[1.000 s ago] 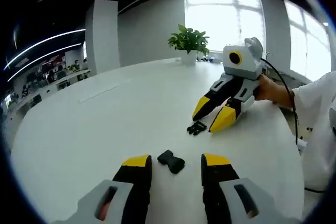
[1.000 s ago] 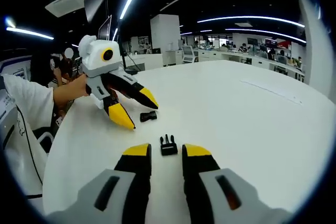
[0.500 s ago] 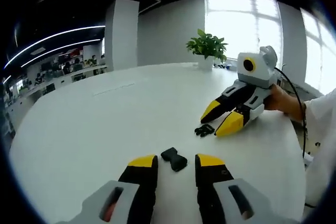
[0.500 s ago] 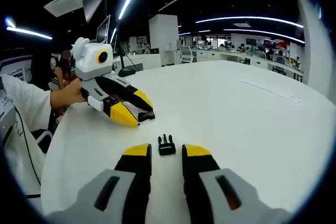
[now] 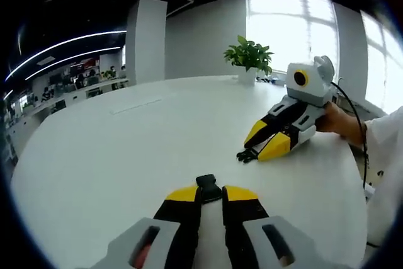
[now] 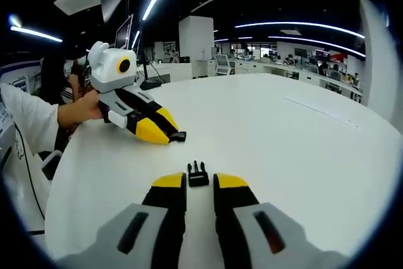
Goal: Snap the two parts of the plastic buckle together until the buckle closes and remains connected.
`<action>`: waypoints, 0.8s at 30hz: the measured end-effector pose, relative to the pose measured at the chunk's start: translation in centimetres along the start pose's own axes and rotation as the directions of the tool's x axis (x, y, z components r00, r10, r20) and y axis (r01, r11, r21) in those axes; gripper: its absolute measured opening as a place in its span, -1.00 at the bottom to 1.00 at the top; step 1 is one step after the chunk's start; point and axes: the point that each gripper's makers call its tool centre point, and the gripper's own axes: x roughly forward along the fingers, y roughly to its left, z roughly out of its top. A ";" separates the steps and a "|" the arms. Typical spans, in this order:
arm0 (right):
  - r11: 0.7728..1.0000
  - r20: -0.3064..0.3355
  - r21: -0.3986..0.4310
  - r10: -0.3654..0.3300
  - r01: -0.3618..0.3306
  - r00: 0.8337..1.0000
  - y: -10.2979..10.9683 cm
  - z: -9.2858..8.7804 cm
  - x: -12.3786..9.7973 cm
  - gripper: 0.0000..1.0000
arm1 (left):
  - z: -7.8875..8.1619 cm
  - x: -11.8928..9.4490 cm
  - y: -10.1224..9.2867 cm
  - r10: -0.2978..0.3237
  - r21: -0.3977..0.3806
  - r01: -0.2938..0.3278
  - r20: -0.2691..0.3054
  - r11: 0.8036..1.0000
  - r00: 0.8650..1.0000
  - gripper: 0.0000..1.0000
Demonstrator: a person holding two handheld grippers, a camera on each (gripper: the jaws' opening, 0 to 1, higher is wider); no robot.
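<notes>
Buckle halves lie apart on the white tabletop. Left gripper has its jaws pinched on the socket half — seen from the right gripper view, that piece pokes out past the yellow tips. Right gripper has the pronged half between its tips, jaws narrowed but not yet clamped; in the left gripper view its tips rest at that piece. A potted plant stands beyond.
</notes>
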 end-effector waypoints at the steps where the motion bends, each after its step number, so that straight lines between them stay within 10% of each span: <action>1: 1.000 0.001 0.000 0.000 0.000 1.000 0.0 0.0 0.0 -0.71 | 0.0 0.0 -0.1 -0.002 0.000 0.002 0.000 1.000 1.000 -0.75; 24: 0.997 -0.006 -0.048 0.060 -0.060 0.998 -0.1 0.4 -0.5 -0.76 | 0.4 0.3 -1.5 -0.164 0.081 0.166 -0.035 0.983 0.986 -0.77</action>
